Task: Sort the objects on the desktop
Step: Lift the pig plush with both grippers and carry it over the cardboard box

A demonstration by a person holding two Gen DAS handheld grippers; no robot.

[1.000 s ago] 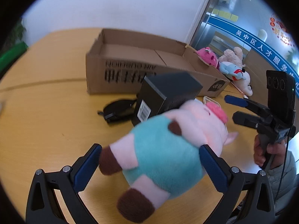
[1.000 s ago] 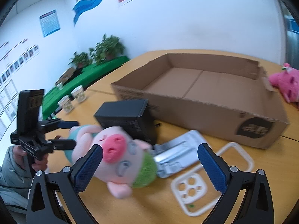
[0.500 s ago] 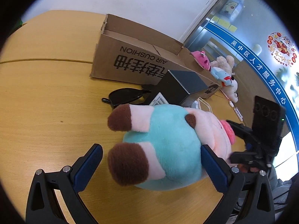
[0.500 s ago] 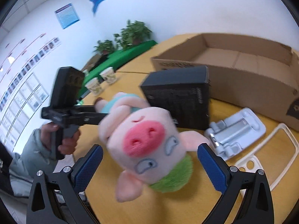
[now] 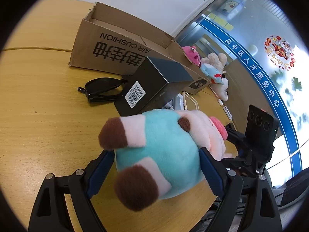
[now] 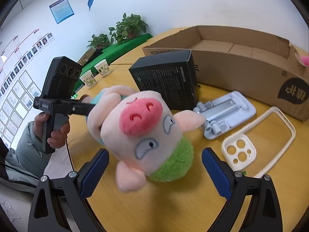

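A plush pig (image 5: 162,154) with a teal body, pink head and brown hooves is held in my left gripper (image 5: 154,166), whose blue pads press its sides. In the right wrist view the pig's face (image 6: 139,127) and green hair point at the camera, lifted above the wooden table (image 6: 154,203). My right gripper (image 6: 154,166) is open with the pig's head between its fingers, not touching. An open cardboard box (image 5: 123,46) lies behind, seemingly empty inside (image 6: 231,46).
A black carton (image 5: 152,85) stands before the box, also in the right wrist view (image 6: 168,77). Black sunglasses (image 5: 102,90) lie left of it. A grey phone stand (image 6: 226,112) and white phone case (image 6: 258,141) lie right. Other plush toys (image 5: 212,67) sit beyond the box.
My left gripper has closed on the pig and holds it up. The right gripper has come closer to the pig's face.
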